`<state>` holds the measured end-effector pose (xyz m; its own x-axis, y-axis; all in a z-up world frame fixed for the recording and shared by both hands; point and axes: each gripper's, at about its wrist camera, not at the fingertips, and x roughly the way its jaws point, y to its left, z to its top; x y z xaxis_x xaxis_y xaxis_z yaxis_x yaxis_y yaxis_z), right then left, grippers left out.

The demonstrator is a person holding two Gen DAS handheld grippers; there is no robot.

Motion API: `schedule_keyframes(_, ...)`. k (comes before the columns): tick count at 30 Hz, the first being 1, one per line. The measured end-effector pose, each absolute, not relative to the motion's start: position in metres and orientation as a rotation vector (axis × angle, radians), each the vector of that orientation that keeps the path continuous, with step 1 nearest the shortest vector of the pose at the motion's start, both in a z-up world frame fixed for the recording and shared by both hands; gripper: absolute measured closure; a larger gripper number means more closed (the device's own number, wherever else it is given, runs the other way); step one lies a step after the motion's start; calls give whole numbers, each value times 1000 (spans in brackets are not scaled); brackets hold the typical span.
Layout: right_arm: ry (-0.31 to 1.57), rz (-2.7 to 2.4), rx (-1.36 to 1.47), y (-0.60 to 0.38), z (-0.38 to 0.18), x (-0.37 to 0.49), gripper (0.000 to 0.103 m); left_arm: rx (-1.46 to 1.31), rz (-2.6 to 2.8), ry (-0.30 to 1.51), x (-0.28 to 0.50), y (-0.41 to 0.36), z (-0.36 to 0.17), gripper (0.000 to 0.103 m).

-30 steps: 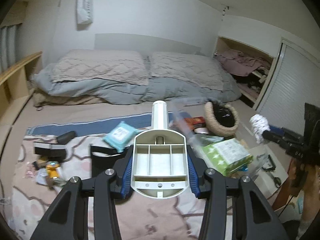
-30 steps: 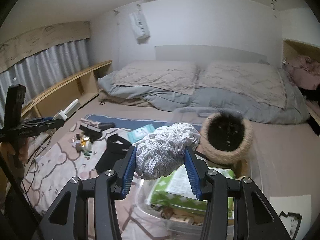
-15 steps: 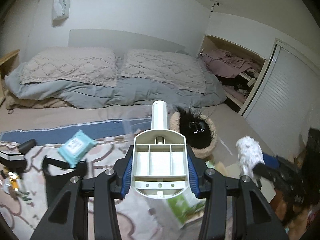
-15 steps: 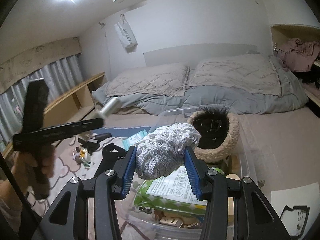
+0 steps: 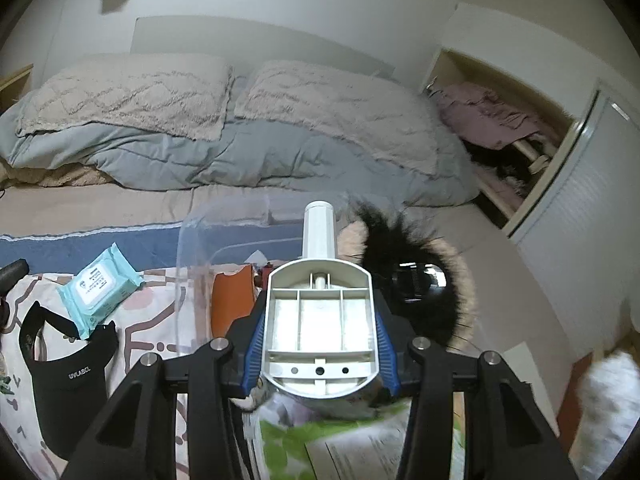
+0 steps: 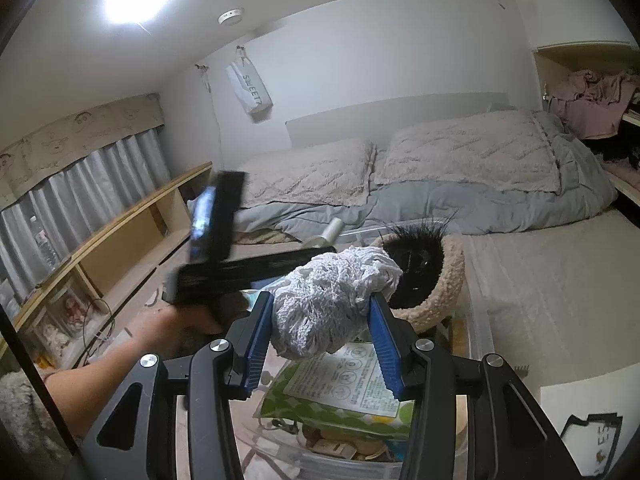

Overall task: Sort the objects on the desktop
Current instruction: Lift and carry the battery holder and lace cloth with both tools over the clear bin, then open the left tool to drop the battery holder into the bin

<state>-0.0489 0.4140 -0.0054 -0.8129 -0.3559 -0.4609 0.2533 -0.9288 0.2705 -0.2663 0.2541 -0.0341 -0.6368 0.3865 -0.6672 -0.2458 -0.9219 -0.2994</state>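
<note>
My left gripper [image 5: 320,340] is shut on a white plastic handle piece [image 5: 320,320] with a ribbed underside and a round stem, held above a clear plastic bin [image 5: 192,248]. My right gripper [image 6: 318,340] is shut on a bunched white knit cloth [image 6: 328,300], held over the same bin [image 6: 476,320]. The bin holds a green-and-white packet [image 6: 344,392] and a beige fuzzy basket with black fur inside [image 6: 420,268]. The left gripper and the hand holding it show blurred in the right wrist view [image 6: 224,264].
On the patterned mat lie a teal wipes pack [image 5: 96,284], a black visor cap [image 5: 68,368] and an orange item [image 5: 230,304]. A bed with pillows [image 5: 224,120] fills the back. Wooden shelves [image 6: 120,240] run along the left; a closet [image 5: 520,140] stands at right.
My left gripper has swung right with the white piece, from over the mat to above the bin. My right gripper has tilted up a little, still holding the cloth.
</note>
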Motion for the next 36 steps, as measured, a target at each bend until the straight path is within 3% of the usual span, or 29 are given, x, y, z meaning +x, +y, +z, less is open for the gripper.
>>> schedule_keyframes(7, -308, -2709, 729, 424, -9, -52, 55, -1225, 2486, -331, -294, 261, -64, 56)
schedule_keyframes(10, -303, -2700, 745, 422, -12, -55, 55, -1261, 2492, -369, -298, 260, -69, 19)
schedule_keyframes(20, -344, -2706, 771, 418, -18, -75, 55, -1168, 2448, -321, -272, 229, -49, 19)
schedule_keyframes(27, -567, -2747, 736, 437, -18, -95, 55, -1074, 2466, -233, -240, 191, -37, 19)
schedule_keyframes(36, -643, -2734, 830, 417, -34, -133, 55, -998, 2479, -130, -218, 153, -35, 19)
